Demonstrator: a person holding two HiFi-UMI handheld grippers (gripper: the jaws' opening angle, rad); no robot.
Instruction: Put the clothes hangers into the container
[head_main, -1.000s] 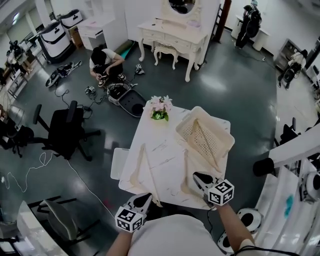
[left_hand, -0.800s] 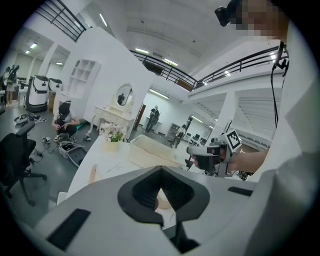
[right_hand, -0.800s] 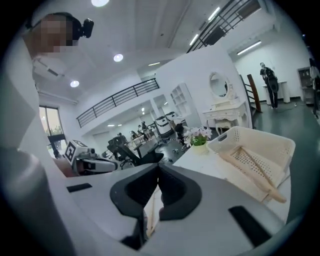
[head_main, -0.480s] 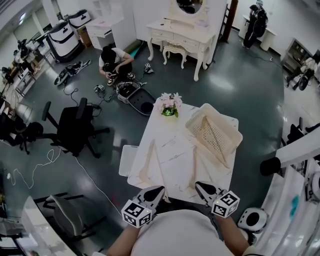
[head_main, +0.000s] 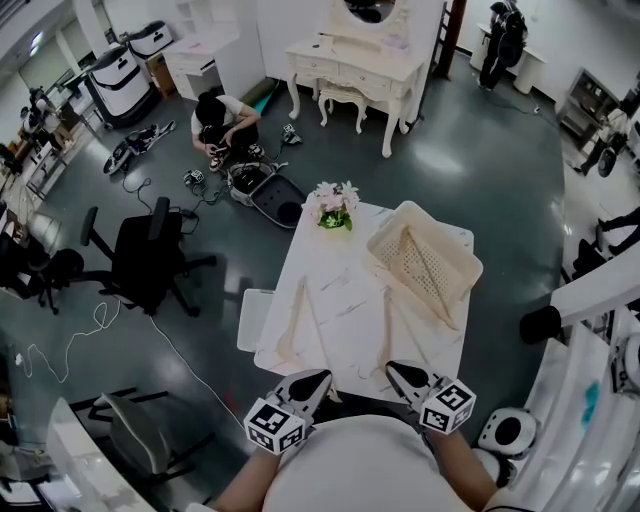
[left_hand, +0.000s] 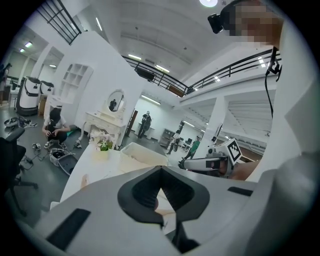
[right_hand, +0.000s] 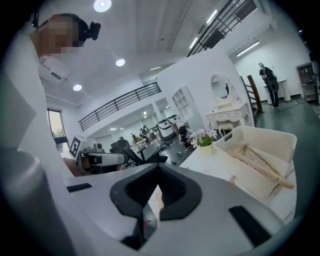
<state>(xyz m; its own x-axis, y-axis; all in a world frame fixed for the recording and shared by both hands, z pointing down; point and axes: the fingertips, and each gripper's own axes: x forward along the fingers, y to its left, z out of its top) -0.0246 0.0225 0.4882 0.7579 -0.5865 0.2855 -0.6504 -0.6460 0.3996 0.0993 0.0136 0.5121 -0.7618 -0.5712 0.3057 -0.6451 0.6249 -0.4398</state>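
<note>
Two cream clothes hangers lie on the white table (head_main: 345, 300): a left hanger (head_main: 300, 318) and a right hanger (head_main: 388, 325). A third hanger (head_main: 420, 265) rests inside the cream perforated basket (head_main: 470, 265) at the table's far right; the right gripper view shows that basket (right_hand: 260, 137) and its hanger (right_hand: 265, 167) ahead. My left gripper (head_main: 318, 378) hovers shut at the table's near edge, just behind the left hanger. My right gripper (head_main: 392, 368) is shut, its tip at the near end of the right hanger; whether it touches is unclear. Nothing shows between either pair of jaws (left_hand: 160, 168) (right_hand: 159, 167).
A pot of pink flowers (head_main: 335, 203) stands at the table's far end. A low white tray (head_main: 250, 320) sits left of the table. A black office chair (head_main: 150, 255), a crouching person (head_main: 220, 120) and a dressing table (head_main: 355, 60) lie beyond on the floor.
Both grippers have drawn back from over the table to its near edge. The head view has shifted. The hangers and basket lie as before.
</note>
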